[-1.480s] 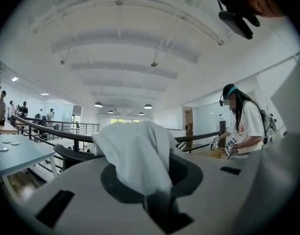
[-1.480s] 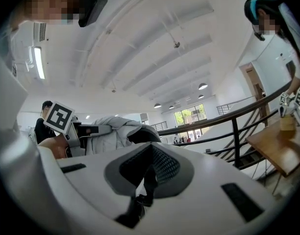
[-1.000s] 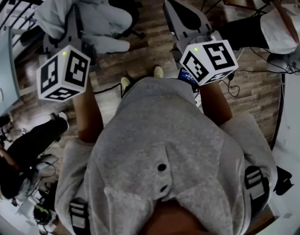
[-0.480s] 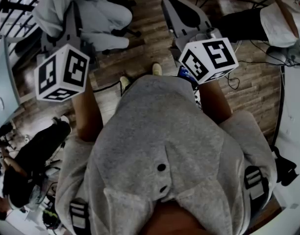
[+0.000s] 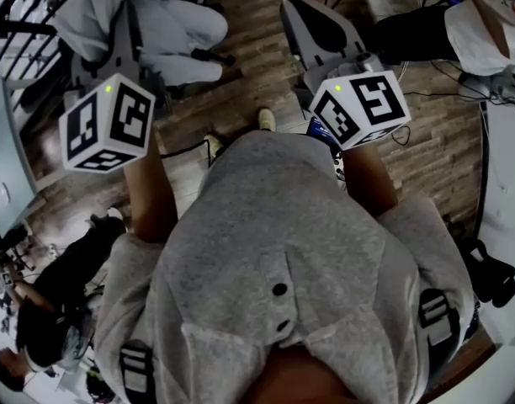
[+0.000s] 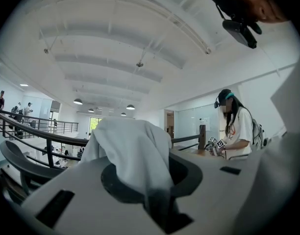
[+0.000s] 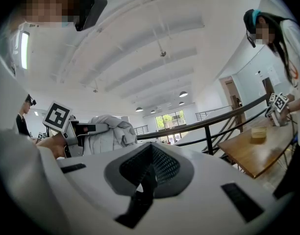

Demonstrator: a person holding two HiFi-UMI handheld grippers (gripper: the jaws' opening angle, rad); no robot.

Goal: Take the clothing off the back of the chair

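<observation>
As we look down past our grey sweater (image 5: 283, 242), both grippers point out level in front of us over the wood floor (image 5: 241, 91). The left gripper (image 6: 152, 190) has its jaws pinching the white clothing (image 6: 130, 146). The cloth is gathered into the slot between them and heaps up over their tips. In the head view it drapes around the front of that gripper, to our left.

The right gripper (image 7: 150, 153) holds nothing; its jaws are pressed together, the mesh pads meeting in a line. From the right gripper view we see the left one off to the side, with the clothing bunched at its front at gripper height.

Farther off, a dark railing (image 7: 209, 126) runs across and a wooden bench (image 7: 258, 155) with a cup (image 7: 258, 134) stands near it. A person in a white shirt (image 6: 236, 131) stands beyond.
</observation>
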